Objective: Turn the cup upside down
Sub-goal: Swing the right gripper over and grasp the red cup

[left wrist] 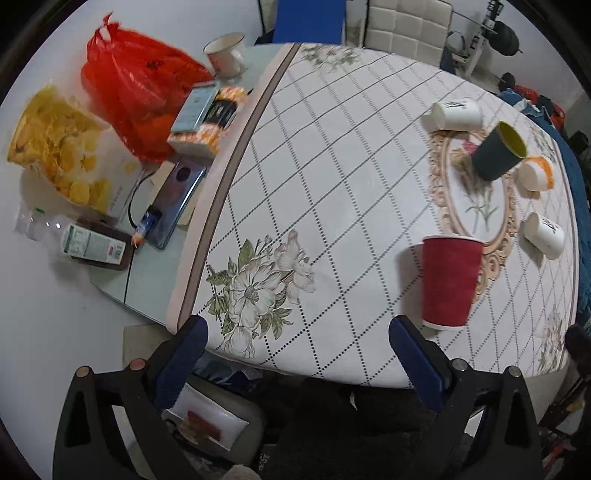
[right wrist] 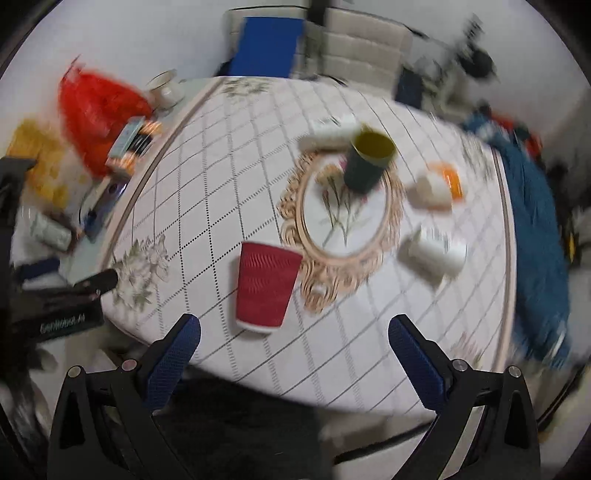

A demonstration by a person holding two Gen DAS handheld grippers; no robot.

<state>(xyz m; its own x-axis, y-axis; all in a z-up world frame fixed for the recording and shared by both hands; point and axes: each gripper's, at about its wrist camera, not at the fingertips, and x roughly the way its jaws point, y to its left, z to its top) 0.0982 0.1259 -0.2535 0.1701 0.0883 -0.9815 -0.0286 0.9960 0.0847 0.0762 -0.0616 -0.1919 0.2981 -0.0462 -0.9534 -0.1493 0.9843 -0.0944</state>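
Observation:
A red paper cup (left wrist: 450,282) stands upside down near the table's front edge, also in the right wrist view (right wrist: 266,288). A dark cup with a yellow inside (left wrist: 498,151) stands upright on the oval floral pattern (right wrist: 367,158). Two white cups (left wrist: 458,113) (left wrist: 545,234) and a white-and-orange cup (left wrist: 535,172) lie on their sides around it. My left gripper (left wrist: 297,343) is open and empty, short of the table's front edge, left of the red cup. My right gripper (right wrist: 295,343) is open and empty, just in front of the red cup. The right wrist view is blurred.
A red plastic bag (left wrist: 136,96), a bag of chips (left wrist: 55,147), boxes (left wrist: 207,118), a phone (left wrist: 177,199) and a mug (left wrist: 225,53) crowd the left side. A white chair (left wrist: 402,26) stands behind the table. Blue cloth (right wrist: 535,229) hangs at the right edge.

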